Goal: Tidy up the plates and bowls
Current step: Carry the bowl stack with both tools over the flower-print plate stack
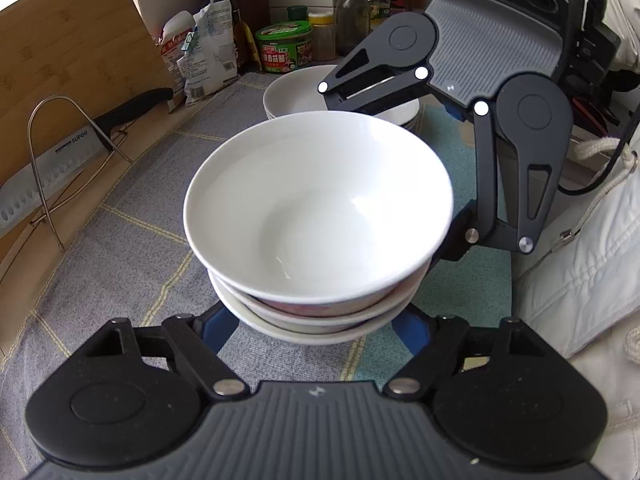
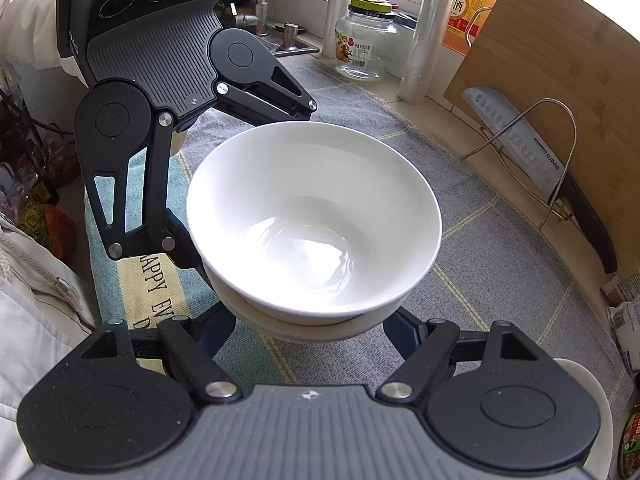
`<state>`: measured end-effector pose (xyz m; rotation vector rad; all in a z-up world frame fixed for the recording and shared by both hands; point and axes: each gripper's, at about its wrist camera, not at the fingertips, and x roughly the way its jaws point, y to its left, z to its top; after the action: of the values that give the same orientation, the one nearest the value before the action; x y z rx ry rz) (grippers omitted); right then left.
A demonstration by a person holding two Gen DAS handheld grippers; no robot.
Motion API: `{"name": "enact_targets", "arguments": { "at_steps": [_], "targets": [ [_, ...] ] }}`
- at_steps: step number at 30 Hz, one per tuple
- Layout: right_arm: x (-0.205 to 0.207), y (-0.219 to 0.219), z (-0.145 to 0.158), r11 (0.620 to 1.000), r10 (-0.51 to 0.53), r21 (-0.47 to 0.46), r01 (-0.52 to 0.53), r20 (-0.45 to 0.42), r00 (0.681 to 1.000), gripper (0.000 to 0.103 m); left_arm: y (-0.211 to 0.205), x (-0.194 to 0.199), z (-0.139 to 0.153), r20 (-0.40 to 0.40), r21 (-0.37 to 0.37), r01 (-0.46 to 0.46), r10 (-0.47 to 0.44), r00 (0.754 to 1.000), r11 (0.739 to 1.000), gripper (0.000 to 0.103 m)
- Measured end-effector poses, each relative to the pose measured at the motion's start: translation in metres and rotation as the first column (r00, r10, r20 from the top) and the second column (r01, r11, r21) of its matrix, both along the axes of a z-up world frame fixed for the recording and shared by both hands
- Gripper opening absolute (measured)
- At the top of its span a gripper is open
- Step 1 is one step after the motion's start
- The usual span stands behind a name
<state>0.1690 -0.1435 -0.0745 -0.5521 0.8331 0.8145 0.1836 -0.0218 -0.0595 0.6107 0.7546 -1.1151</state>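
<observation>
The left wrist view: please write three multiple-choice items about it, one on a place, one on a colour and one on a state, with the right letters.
1. Where is the knife?
A. in the wire rack, against the cutting board
B. inside a bowl
C. under the cloth
2. What colour is the top bowl inside?
A. blue
B. white
C. black
3. What is the top bowl's state?
A. upside down
B. full of rice
C. upright and empty
Key: A, the blade leans in the rack; B, its inside is plain white; C, its opening faces up with nothing in it.
</observation>
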Motion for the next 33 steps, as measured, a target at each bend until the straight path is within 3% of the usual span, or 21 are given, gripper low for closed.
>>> {"name": "enact_targets", "arguments": {
  "at_steps": [20,33],
  "targets": [
    [-0.012,-0.079,0.027,0.999,-0.051,-0.005,0.051,0.054,0.997,0.084,-0.078,0.003,0.024,0.043,-0.003,0.046,-0.046,0.998,0.999,0.082],
    [-0.007,-0.137,0.031,0.992,-0.117,-0.034,0.121,0.098,0.988,0.084,-0.14,0.023,0.022,0.079,-0.016,0.105,-0.104,0.991,0.994,0.082]
  ]
}}
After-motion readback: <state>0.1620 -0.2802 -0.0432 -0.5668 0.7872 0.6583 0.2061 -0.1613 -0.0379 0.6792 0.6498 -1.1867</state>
